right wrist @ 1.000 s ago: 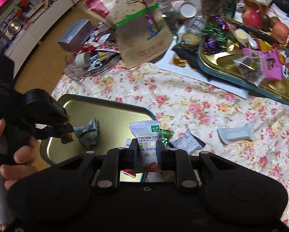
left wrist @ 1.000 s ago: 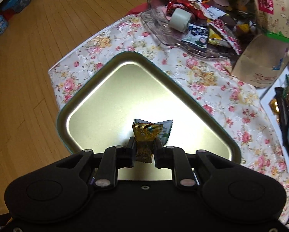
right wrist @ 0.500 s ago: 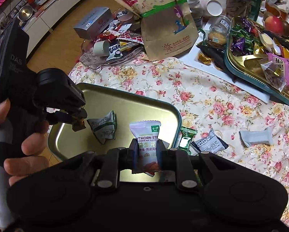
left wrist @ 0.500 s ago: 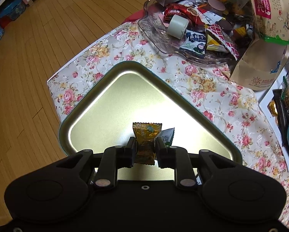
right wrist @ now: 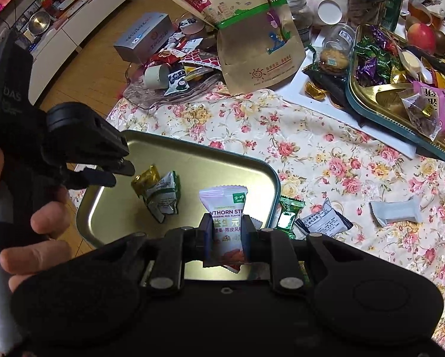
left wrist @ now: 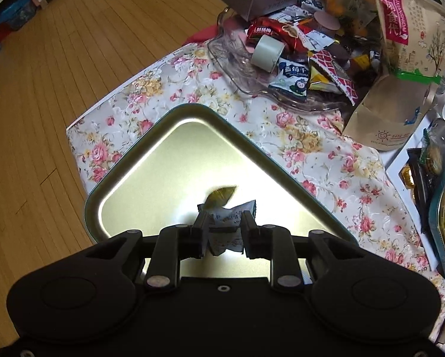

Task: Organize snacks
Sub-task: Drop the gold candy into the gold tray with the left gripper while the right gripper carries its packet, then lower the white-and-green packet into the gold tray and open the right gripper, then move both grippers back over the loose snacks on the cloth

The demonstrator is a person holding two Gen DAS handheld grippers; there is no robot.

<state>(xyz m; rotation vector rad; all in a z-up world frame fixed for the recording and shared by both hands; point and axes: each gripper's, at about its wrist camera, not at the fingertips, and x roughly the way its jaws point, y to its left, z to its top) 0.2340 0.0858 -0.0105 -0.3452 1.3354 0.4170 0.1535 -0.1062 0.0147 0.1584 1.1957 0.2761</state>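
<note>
The gold candy [right wrist: 146,180] that was pinched in the left claw [left wrist: 224,233] a second ago has dropped out and lies in the metal tray [right wrist: 192,160] against the crumpled green-and-white packet [right wrist: 164,193]. The left claw's jaws are opening, gripping nothing. The right claw [right wrist: 227,239] pinches a white hawthorn-strip packet [right wrist: 224,208] above the tray's near edge, on the floral-cloth bench [right wrist: 311,154].
</note>
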